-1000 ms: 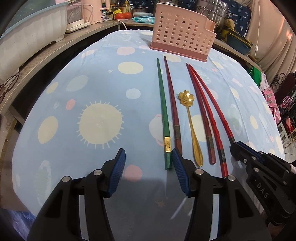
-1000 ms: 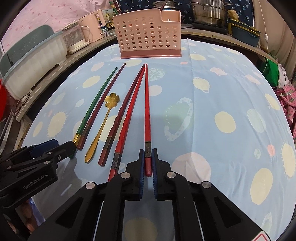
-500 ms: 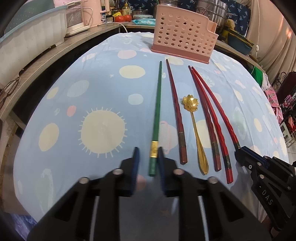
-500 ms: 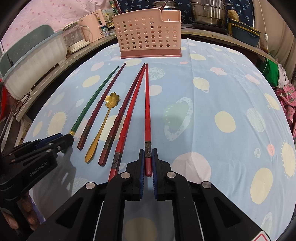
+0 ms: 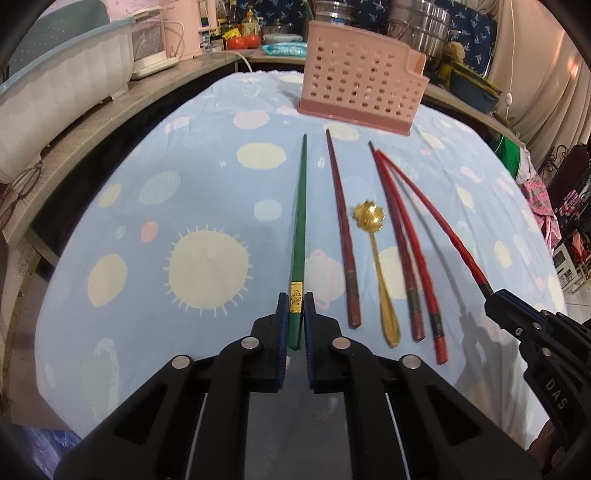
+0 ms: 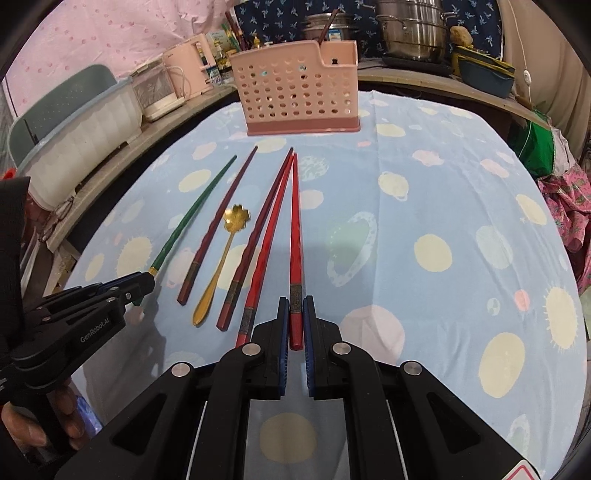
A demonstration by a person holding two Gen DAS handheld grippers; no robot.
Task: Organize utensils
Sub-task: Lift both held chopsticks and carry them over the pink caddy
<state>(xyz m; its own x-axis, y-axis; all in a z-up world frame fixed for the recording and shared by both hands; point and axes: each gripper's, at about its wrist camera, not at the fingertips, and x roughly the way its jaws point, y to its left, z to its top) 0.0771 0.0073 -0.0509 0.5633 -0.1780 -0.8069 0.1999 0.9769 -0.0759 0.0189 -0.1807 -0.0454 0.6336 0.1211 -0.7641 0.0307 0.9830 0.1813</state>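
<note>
My left gripper [image 5: 294, 301] is shut on the thick end of a green chopstick [image 5: 300, 221], which points toward the pink perforated utensil basket [image 5: 360, 92]. My right gripper [image 6: 295, 302] is shut on the end of a red chopstick [image 6: 295, 221], also aimed at the basket [image 6: 299, 92]. Between them on the blue cloth lie a dark red chopstick [image 5: 341, 225], a gold flower-shaped spoon [image 5: 376, 258] and two more red chopsticks [image 5: 406, 251]. The left gripper [image 6: 142, 282] with the green chopstick [image 6: 192, 214] also shows in the right wrist view, and the right gripper [image 5: 498, 299] in the left.
The table carries a blue cloth [image 6: 424, 206] with planet and sun prints. A white tub [image 5: 55, 92] and a pink appliance [image 6: 188, 70] stand on the ledge at left. Steel pots [image 6: 410, 29] sit behind the basket. A dark utensil stands in the basket's right compartment [image 6: 325, 33].
My left gripper has closed on the green chopstick's end and swung it leftward, away from the dark red one. My right gripper has stayed shut on the red chopstick.
</note>
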